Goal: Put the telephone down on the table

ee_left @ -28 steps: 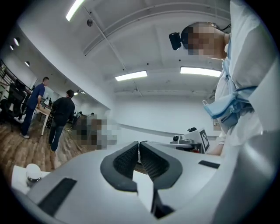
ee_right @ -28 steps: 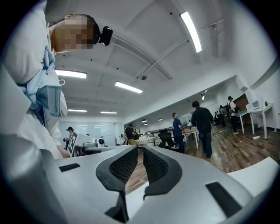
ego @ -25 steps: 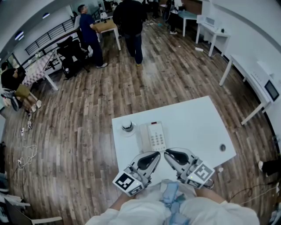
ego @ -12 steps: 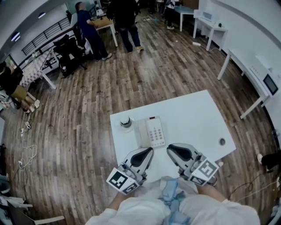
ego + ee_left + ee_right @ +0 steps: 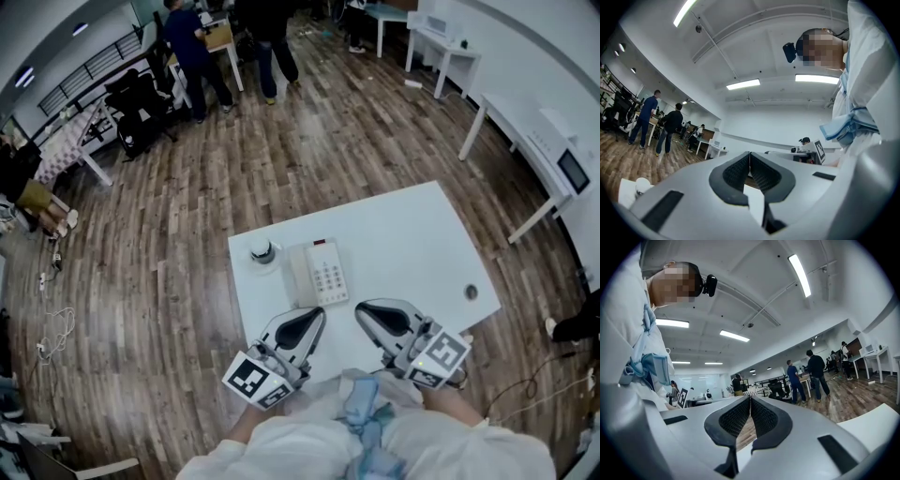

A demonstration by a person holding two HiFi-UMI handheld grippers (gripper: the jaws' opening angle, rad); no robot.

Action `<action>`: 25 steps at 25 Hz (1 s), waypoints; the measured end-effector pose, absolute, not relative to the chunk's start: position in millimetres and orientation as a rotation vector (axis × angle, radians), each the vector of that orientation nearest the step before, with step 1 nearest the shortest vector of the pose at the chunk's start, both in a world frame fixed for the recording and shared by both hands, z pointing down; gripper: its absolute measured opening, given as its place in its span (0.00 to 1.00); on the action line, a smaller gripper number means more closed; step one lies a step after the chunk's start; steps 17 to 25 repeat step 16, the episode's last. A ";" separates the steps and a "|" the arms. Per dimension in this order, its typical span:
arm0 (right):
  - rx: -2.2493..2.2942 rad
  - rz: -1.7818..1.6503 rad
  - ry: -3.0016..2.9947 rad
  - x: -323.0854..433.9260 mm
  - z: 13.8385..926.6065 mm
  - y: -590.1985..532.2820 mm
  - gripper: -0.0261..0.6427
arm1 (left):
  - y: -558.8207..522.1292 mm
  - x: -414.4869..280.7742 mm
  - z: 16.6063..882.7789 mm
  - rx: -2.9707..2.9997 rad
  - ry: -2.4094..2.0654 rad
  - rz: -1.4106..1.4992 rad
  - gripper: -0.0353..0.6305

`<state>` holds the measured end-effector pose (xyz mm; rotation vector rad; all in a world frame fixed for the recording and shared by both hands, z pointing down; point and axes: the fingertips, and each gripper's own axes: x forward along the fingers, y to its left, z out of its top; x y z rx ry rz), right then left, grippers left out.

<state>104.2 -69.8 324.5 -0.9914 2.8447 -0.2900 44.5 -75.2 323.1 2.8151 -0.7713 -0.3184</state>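
Since the phone (image 5: 319, 272) is set flat on the bench (image 5: 417, 239) just ahead of both jaws, the left gripper (image 5: 316, 316) is shut empty, and the jaws of the right gripper (image 5: 362, 310) have just been closed on nothing.

White telephone (image 5: 317, 273), white table (image 5: 405, 247), brown plank floor (image 5: 309, 159)

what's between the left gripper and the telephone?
Nothing. In the head view only a short stretch of bare white table separates the left gripper from the near edge of the telephone.
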 end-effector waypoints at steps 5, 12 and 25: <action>-0.992 -0.276 2.802 111.3 309.8 -74.7 0.09 | -78.3 47.4 312.5 2.829 -0.752 -0.354 0.06; -0.976 -0.268 2.778 123.2 297.2 -83.2 0.09 | -81.9 46.4 302.1 2.838 -0.753 -0.381 0.06; -0.905 -0.233 2.784 123.8 289.4 -95.7 0.09 | -90.6 46.6 302.8 2.876 -0.765 -0.374 0.06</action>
